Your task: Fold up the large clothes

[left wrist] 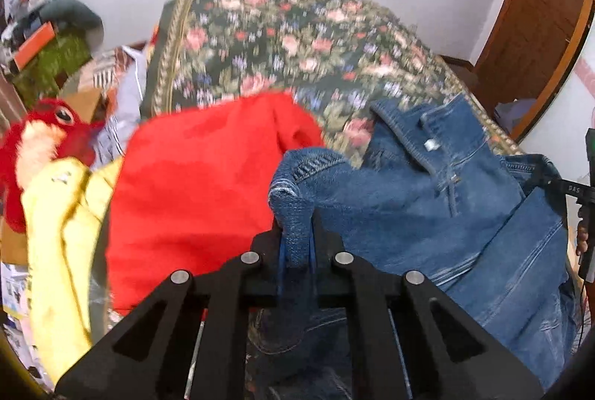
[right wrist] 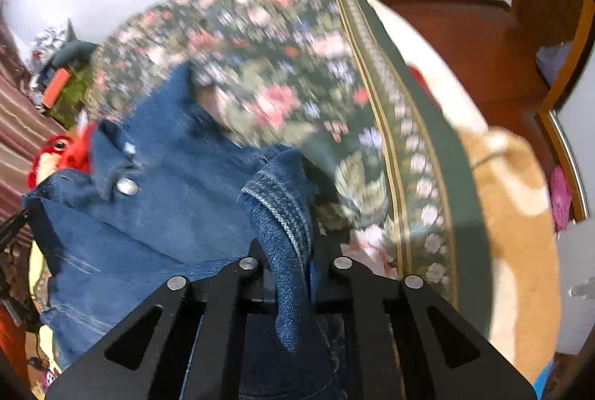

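Both my left tongs and right tongs are clamped on thick hems of the denim jacket over the bed; it's heavy, stiffish, floppy cloth, so seams grip best.

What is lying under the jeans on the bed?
Under the jeans the flowered bedspread shows around their edges. Whether anything else lies beneath them cannot be seen, because the denim covers it.

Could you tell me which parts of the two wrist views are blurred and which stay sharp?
Left wrist view: the left claw is sharp, the floral bedspread moderately smeared. Right wrist view: the right claw is sharp, the bedspread heavily streaked, the denim garment soft.
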The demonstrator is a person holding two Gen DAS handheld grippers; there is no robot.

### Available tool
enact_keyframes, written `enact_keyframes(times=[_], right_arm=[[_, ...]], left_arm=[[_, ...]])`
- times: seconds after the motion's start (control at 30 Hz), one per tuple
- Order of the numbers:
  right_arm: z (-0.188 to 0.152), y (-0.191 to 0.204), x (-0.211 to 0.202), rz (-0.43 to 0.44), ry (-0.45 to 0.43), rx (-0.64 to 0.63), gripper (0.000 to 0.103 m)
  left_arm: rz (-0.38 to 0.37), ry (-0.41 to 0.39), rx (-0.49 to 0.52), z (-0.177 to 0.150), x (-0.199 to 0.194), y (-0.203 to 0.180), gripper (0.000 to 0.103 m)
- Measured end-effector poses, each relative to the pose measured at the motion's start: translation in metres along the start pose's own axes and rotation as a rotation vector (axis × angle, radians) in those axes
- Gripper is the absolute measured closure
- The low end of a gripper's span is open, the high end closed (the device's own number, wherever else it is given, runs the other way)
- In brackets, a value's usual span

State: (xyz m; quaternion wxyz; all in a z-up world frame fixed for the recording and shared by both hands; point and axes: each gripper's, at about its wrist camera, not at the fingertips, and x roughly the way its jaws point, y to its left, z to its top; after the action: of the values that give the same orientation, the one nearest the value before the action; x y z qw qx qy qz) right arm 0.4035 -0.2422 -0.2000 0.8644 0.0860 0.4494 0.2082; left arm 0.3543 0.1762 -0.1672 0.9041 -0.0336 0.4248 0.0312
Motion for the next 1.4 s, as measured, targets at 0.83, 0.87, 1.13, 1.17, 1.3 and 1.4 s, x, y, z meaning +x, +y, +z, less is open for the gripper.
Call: enact_keyframes(times=[0.83,0.87,1.13,1.17,1.3,1.4], right_arm=[[0.094,0.04,0.002,-0.114,-0.17,-0.065,0.096],[0.096,0.034,0.009,-0.122,-0.159,-0.054,0.096],[0.097,-0.004,0.064,-0.134,-0.051,0.023,0.095],[0.095,-0.002,0.066,-0.141,-0.051,0.017,0.095],[0.089,0.001,0.073,-0.165,-0.047,-0.009,0.09],[0.087,-0.002,0.074,-0.164,-0.035,0.002,0.087]], left_arm=[[0.119,-0.159,-0.069,0.086,0.013,0.029,0.094],[0.124,-0.149,-0.079,0.086,0.022,0.033,0.094],[0.205,-0.079,-0.076,0.08,0.08,0.047,0.092],[0.207,-0.071,-0.084,0.079,0.085,0.049,0.092],[0.204,-0.03,-0.106,0.073,0.104,0.059,0.092],[0.184,-0.007,-0.13,0.062,0.111,0.065,0.091]])
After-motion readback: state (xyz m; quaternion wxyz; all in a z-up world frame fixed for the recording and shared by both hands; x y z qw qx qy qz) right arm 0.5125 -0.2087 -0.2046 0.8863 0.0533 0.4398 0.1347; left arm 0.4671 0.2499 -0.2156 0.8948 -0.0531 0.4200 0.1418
